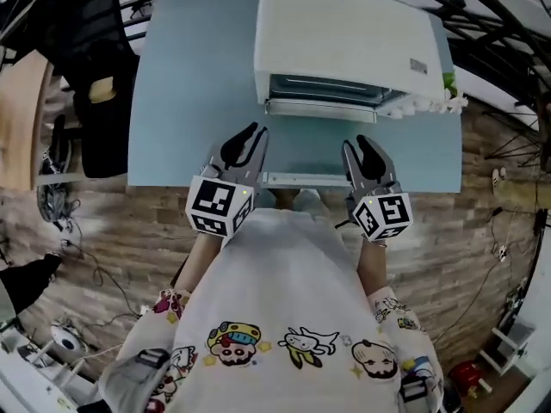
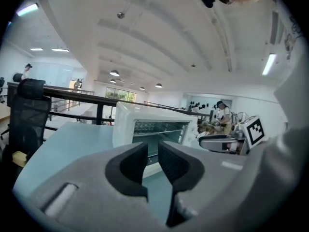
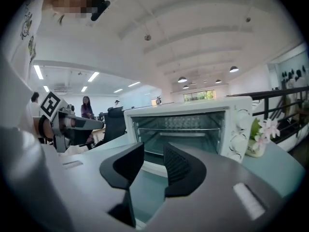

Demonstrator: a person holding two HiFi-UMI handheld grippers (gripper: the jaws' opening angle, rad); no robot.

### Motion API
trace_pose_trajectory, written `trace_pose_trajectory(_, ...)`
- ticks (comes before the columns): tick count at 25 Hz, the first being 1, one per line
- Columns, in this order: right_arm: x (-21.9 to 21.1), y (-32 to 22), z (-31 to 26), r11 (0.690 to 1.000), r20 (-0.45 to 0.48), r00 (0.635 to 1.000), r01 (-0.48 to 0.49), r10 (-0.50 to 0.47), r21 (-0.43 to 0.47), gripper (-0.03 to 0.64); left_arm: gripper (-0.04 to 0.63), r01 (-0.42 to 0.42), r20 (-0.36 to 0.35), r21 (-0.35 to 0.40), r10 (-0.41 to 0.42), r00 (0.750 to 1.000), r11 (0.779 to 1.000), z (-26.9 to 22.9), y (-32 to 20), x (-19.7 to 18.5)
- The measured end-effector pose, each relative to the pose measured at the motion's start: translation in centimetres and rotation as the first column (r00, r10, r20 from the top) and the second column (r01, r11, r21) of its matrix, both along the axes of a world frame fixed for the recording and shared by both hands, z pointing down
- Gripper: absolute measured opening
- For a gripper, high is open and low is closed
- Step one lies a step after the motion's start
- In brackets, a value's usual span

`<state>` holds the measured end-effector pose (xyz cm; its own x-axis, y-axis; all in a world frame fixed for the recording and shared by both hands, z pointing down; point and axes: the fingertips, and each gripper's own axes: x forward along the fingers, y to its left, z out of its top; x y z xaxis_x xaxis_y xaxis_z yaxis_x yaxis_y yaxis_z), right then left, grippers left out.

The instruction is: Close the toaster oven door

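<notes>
A white shirt (image 1: 284,317) comes first. Two grippers hover at the tabletop's (image 1: 189,76) near edge, the left gripper (image 1: 255,132) and the right gripper (image 1: 356,143), both with jaws partly apart and empty. One toaster oven (image 1: 344,33) sits by the far edge, its door (image 1: 323,107) down.

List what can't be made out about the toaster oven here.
- Door's front edge: covered by the left hand-held gripper and right hand-held gripper in their own views.
- Knobs: markings too small in the right gripper view.
- Flower pot: right gripper view, partly behind the toaster oven; head view, mostly behind it.
</notes>
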<state>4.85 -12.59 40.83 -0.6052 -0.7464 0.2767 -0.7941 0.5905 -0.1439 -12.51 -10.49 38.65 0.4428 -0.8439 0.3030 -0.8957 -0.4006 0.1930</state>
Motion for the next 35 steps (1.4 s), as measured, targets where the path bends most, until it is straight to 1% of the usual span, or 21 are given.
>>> trace_pose_trajectory(2, 1.2, 0.6, 0.1, 0.998, -0.008, 0.998, -0.059, 0.059, 0.001, 0.126, 0.058, -0.054, -0.001, -0.005, 0.054, 0.999, 0.999, 0.3, 0.1, 0.8)
trace_pose_trajectory(6, 3.7, 1.9, 0.4, 0.987, -0.021, 0.987, -0.158, 0.158, -0.001, 0.138, 0.058, -0.13, -0.003, -0.018, 0.13, 0.991, 0.991, 1.0, 0.7, 2.1)
trace_pose_trajectory(8, 5.0, 2.8, 0.6, 0.98, -0.026, 0.98, -0.197, 0.197, -0.002, 0.143, 0.058, -0.156, -0.003, -0.018, 0.156, 0.988, 0.988, 1.2, 0.9, 2.8)
trace_pose_trajectory(10, 6.0, 3.5, 0.6, 0.976, -0.027, 0.976, -0.217, 0.217, -0.002, 0.146, 0.058, -0.163, -0.002, -0.017, 0.163, 0.987, 0.987, 1.3, 1.2, 3.4)
trace_pose_trajectory(15, 7.9, 4.9, 0.5, 0.97, -0.027, 0.97, -0.243, 0.243, -0.012, 0.152, 0.058, -0.162, -0.005, -0.027, 0.162, 0.987, 0.986, 1.2, 2.1, 4.6)
trace_pose_trajectory(24, 10.1, 6.2, 1.6, 0.964, -0.036, 0.965, -0.262, 0.261, -0.036, 0.167, 0.058, -0.183, -0.003, -0.014, 0.183, 0.983, 0.983, 0.9, 2.0, 6.9)
trace_pose_trajectory(31, 10.7, 6.6, 3.5, 0.966, -0.086, 0.965, -0.252, 0.247, -0.052, 0.172, 0.058, -0.208, -0.003, -0.025, 0.208, 0.978, 0.978, 1.4, 2.3, 8.5)
trace_pose_trajectory(35, 10.7, 7.0, 5.1, 0.968, -0.112, 0.967, -0.24, 0.231, -0.077, 0.172, 0.058, -0.224, -0.004, -0.037, 0.224, 0.975, 0.974, 2.1, 2.5, 9.2)
